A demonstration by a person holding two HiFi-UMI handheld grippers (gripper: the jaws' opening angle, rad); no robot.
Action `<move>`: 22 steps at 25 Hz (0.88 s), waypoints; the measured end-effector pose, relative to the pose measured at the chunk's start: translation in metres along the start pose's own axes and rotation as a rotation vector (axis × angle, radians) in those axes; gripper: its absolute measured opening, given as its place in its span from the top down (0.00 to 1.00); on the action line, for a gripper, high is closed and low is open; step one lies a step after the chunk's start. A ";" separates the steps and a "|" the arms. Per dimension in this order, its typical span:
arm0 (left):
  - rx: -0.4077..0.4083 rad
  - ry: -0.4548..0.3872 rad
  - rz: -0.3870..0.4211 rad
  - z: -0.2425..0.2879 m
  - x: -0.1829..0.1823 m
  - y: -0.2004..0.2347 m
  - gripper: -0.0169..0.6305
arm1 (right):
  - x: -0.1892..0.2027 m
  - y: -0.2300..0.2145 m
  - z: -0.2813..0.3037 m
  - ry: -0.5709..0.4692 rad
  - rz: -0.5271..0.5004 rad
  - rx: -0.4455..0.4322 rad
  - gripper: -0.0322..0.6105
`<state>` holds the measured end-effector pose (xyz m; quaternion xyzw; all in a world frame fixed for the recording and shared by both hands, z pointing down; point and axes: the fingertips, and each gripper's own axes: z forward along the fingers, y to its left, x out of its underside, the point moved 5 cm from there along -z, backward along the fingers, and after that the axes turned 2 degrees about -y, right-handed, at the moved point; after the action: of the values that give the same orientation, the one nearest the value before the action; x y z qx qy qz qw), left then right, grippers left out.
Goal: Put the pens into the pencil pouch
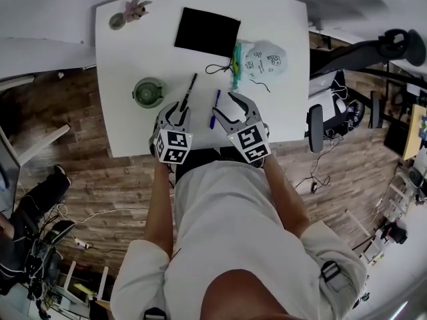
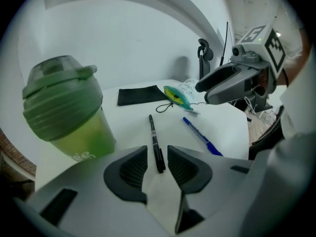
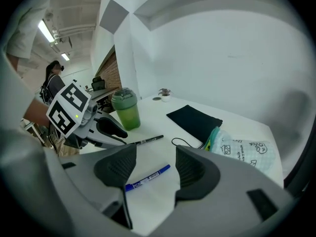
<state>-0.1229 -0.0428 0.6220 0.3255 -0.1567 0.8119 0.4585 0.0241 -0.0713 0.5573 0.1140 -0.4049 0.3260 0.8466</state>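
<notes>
- Left tool (image 2: pixel 157 157): jaws narrow, straddling the near end of the black pen (image 2: pixel 154 137) with a sliver of gap each side, so no pinch yet. I'd centre it and clamp before lifting, or it'll roll.
- Right tool (image 3: pixel 155 157): jaws wide, with the blue pen (image 3: pixel 148 177) lying slantwise on the worktop (image 1: pixel 133 59) between them, untouched. I'd square up first.
- Printed pouch (image 1: pixel 263 59) sits further back. No pens in it yet, and I can't tell if the zip is open.
- Green bottle (image 2: pixel 64 112): lid on.

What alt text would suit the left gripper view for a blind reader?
The left hand-held gripper, jaws open, straddles a black pen lying on a white table. A green bottle stands left, a blue pen right.
</notes>
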 end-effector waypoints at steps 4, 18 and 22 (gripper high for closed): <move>0.016 0.038 -0.017 0.009 0.009 0.000 0.80 | 0.006 -0.018 0.002 0.014 0.013 0.037 0.56; 0.059 0.051 0.012 0.013 0.010 -0.001 0.90 | 0.002 -0.099 0.020 0.080 0.042 0.296 0.62; 0.082 0.034 0.049 0.008 -0.002 -0.004 0.90 | 0.001 -0.111 0.034 0.149 -0.016 0.333 0.68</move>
<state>-0.1154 -0.0461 0.6261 0.3262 -0.1234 0.8340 0.4275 0.0753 -0.1709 0.5885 0.2311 -0.2804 0.3894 0.8463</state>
